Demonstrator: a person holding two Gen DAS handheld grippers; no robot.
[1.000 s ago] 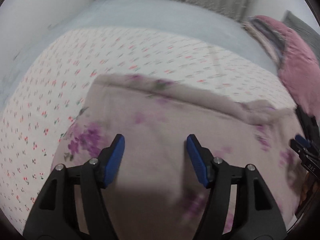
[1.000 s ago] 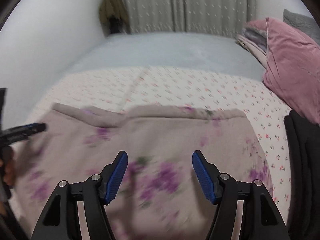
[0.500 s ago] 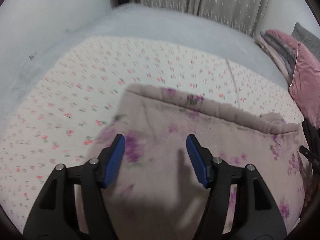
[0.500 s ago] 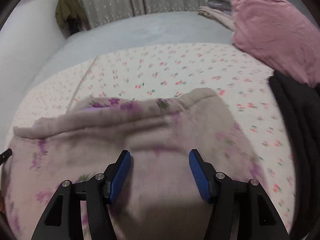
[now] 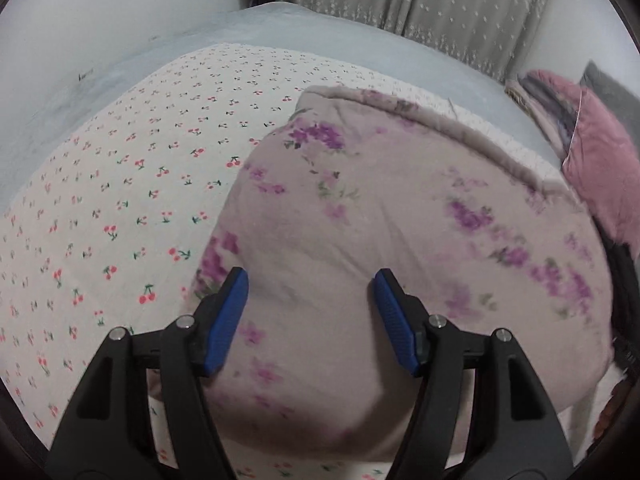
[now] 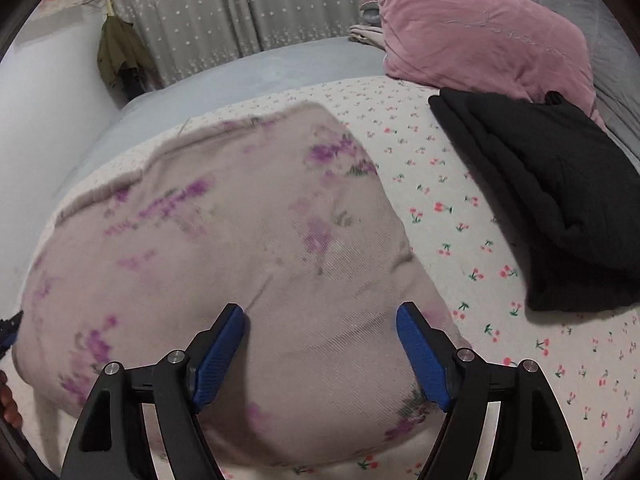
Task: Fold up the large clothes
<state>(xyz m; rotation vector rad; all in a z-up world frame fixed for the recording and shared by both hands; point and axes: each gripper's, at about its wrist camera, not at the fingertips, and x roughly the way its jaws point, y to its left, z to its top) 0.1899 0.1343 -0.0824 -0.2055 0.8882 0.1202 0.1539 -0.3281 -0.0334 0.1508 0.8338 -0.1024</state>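
Note:
A beige garment with purple flowers (image 5: 400, 240) lies folded on the cherry-print bed sheet (image 5: 120, 184). It also shows in the right wrist view (image 6: 240, 260). My left gripper (image 5: 310, 312) is open and empty, hovering over the garment's left part. My right gripper (image 6: 320, 348) is open and empty over the garment's right part. The garment's near edge is hidden behind the gripper bodies. The left gripper's tip shows at the left edge of the right wrist view (image 6: 8, 330).
A folded black garment (image 6: 552, 200) lies on the sheet to the right. A pink pillow (image 6: 480, 32) sits behind it, also in the left wrist view (image 5: 600, 172). A grey blanket (image 6: 240, 76), a curtain (image 6: 220, 12) and a wall (image 5: 80, 20) lie beyond.
Both grippers stayed open and shifted over the garment. The left view swung left to show more sheet. The right view swung right, and the black garment came into view.

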